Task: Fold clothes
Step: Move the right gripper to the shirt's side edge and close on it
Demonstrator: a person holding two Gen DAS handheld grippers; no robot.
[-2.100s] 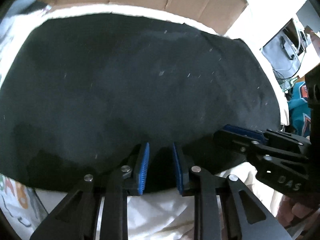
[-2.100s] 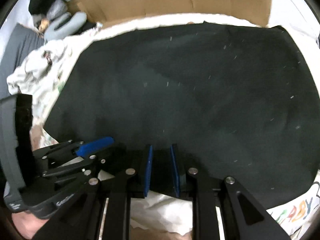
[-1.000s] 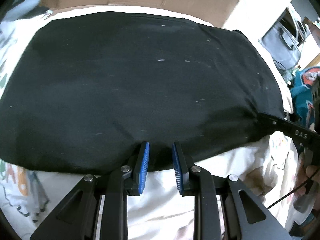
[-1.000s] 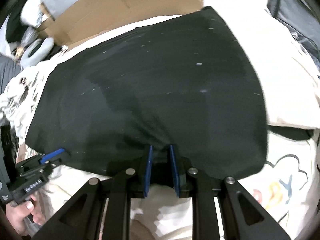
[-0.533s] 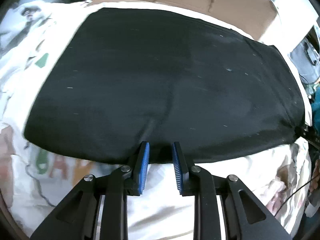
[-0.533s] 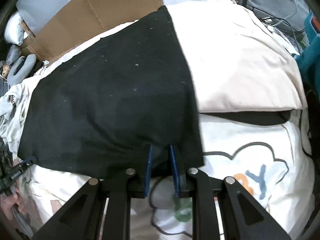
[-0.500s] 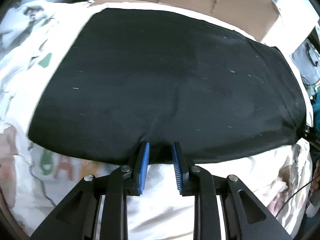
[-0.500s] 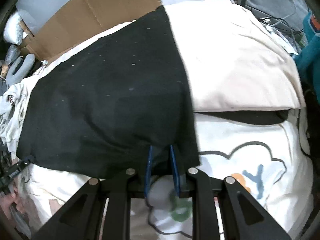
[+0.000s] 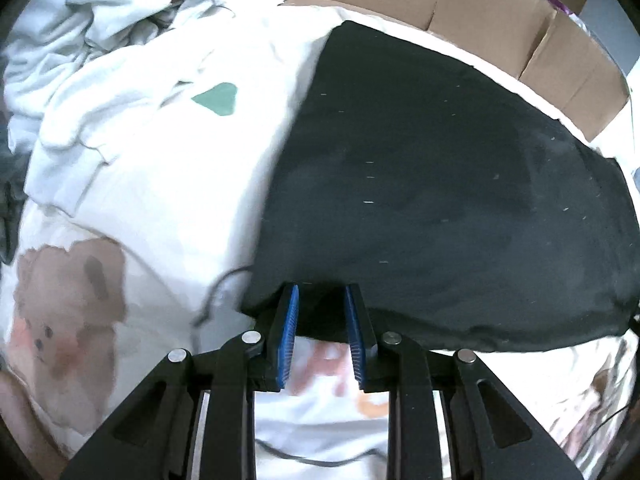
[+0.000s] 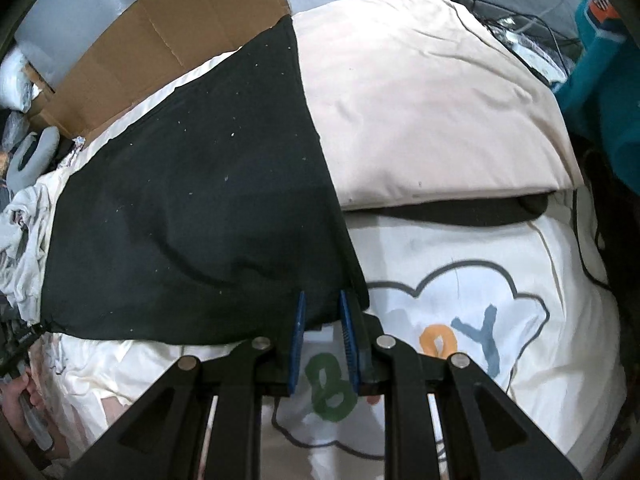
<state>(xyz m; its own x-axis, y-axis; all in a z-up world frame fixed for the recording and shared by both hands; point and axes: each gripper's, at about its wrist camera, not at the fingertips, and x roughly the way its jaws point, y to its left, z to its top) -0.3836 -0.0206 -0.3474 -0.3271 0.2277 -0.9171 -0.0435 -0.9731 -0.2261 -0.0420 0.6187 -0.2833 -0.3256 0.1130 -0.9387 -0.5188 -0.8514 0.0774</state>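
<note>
A black garment (image 9: 440, 184) lies spread flat on a white printed bedcover (image 9: 152, 184). My left gripper (image 9: 320, 300) is shut on the near left corner of its front hem, black cloth bunched between the blue pads. In the right wrist view the same black garment (image 10: 192, 208) runs off to the left. My right gripper (image 10: 322, 300) is shut on its near right corner. The hem stretches taut between the two corners. At the far left edge of that view, the left gripper's tip (image 10: 24, 336) holds the other corner.
A cream pillow (image 10: 432, 112) lies right of the garment. Flattened cardboard (image 9: 460, 4) lines the far side. A heap of pale clothes (image 9: 100, 12) sits at the far left. A teal garment (image 10: 600, 60) and cables lie at the far right. A hand (image 10: 24, 404) shows at lower left.
Both grippers have moved apart along the hem, the left one much further, each now at a corner. The garment's hem has pulled out straight. Both grips stay as they were.
</note>
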